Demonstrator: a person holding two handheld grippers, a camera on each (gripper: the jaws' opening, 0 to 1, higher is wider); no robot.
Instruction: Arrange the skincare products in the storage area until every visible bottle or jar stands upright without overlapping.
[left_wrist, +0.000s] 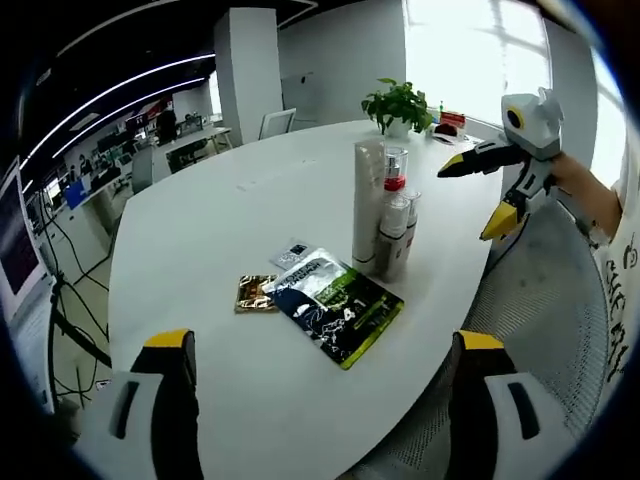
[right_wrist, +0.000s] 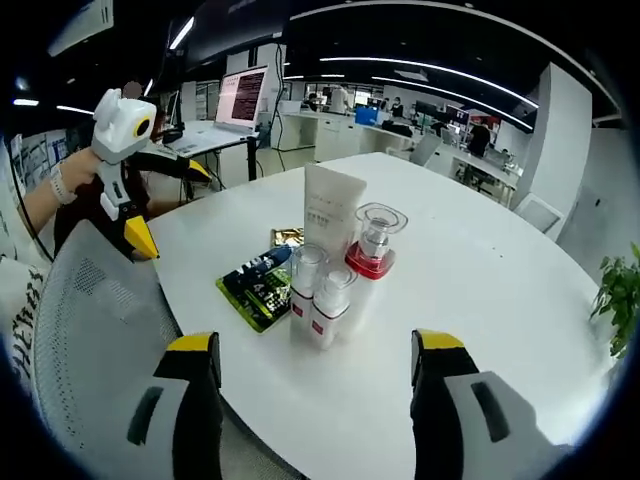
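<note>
Left gripper view, dark sachet (left_wrist: 338, 303) printed "41", bottles (left_wrist: 392, 222) upright, labels unreadable.

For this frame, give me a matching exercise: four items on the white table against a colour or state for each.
Items:
1. tall white tube
2. pump bottle
3. dark sachet
4. gold sachet

States:
A. lies flat, green print
B. small, lies beside the dark pack
C. stands upright, tallest
D. clear cap, red collar

Pairs: 1-C, 2-D, 3-A, 4-B

Smooth matt white table (right_wrist: 480, 260), glossy foil sachets (left_wrist: 335, 303), clear plastic-capped bottles (right_wrist: 372, 240), mesh chair (right_wrist: 80, 330).
</note>
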